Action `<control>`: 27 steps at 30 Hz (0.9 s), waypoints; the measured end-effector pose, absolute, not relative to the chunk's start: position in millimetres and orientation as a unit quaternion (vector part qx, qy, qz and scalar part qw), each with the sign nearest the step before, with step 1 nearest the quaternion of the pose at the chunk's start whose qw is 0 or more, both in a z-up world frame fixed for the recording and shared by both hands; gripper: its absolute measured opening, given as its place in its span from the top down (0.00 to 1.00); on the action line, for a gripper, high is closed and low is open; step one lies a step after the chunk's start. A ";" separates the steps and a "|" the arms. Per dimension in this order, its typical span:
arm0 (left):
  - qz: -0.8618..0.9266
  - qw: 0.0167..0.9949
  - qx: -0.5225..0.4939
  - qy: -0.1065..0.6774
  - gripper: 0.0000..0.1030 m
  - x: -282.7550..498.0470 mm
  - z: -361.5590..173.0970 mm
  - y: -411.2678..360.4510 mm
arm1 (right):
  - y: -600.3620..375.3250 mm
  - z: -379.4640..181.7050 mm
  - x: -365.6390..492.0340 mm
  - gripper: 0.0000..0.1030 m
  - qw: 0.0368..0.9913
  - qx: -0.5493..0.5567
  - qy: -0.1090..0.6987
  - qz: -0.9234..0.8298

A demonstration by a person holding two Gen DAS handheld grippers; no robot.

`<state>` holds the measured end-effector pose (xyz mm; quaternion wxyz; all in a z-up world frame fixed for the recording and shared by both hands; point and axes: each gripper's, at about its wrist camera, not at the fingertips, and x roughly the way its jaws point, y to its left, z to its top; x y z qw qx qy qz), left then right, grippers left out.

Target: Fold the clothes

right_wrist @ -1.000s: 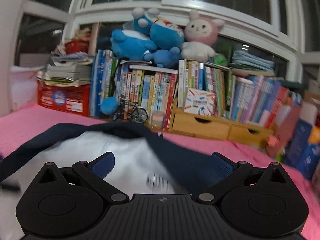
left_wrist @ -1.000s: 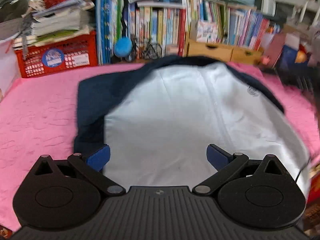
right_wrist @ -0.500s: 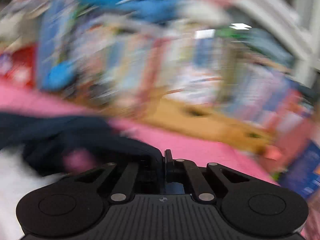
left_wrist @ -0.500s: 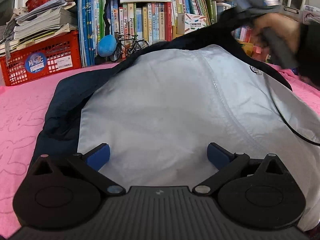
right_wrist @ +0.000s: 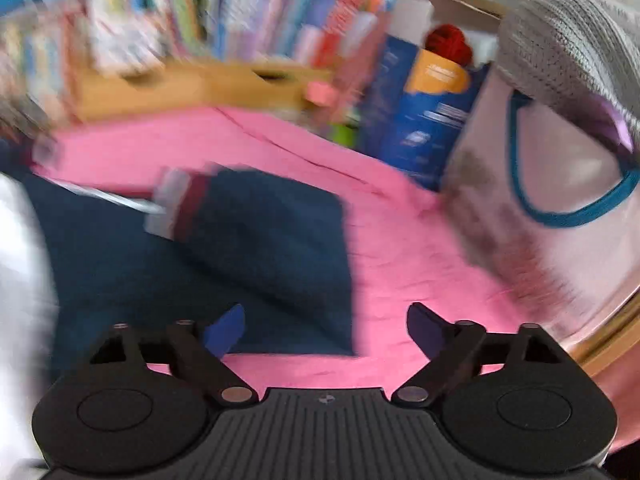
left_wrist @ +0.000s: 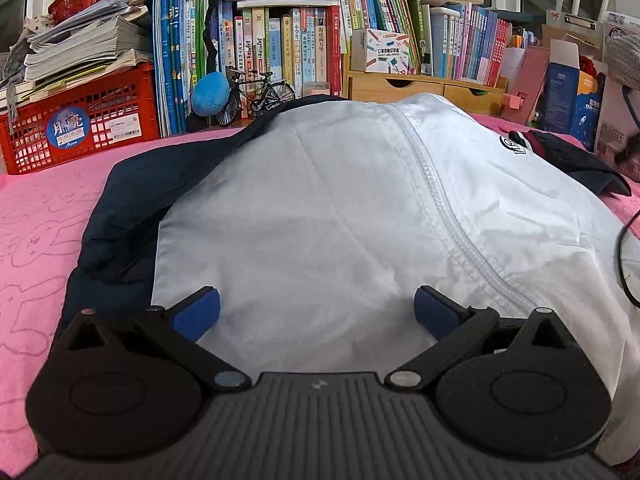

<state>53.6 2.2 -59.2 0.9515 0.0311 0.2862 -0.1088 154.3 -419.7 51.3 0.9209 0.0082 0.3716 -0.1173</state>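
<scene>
A white jacket (left_wrist: 340, 200) with navy sleeves lies front up on the pink cover (left_wrist: 40, 220), its zip running down the middle. My left gripper (left_wrist: 316, 304) hovers open just over the white hem, nothing between its pads. The left navy sleeve (left_wrist: 120, 208) lies along the jacket's side. In the blurred right wrist view the other navy sleeve (right_wrist: 272, 248), with a striped cuff (right_wrist: 180, 204), lies flat on the cover. My right gripper (right_wrist: 326, 320) is above that sleeve's near corner; its jaws are opening and the pads touch nothing.
Books (left_wrist: 300, 40), a red crate (left_wrist: 80, 120) and wooden drawers (left_wrist: 400, 88) line the far edge. A pale bag with a blue handle (right_wrist: 560, 168) and blue boxes (right_wrist: 420, 120) stand at the right. A black cable (left_wrist: 624, 260) loops at the jacket's right.
My right gripper was shut by the navy fabric half a second ago; now it stands open and has swung right. The hand has left the left wrist view. The right sleeve lies on the cover.
</scene>
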 end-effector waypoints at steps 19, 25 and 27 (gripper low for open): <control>-0.166 0.948 0.003 0.273 0.00 52.3 -60.1 16.1 | -92.8 5.0 398.9 0.86 0.815 0.257 0.484 0.187; -0.175 0.945 0.021 0.276 0.00 52.9 -61.8 11.8 | 24.6 104.0 319.3 0.76 0.730 0.093 0.421 0.530; -0.173 0.945 0.019 0.277 0.00 53.2 -61.2 12.0 | 28.4 120.3 283.6 0.20 0.733 0.030 0.368 0.571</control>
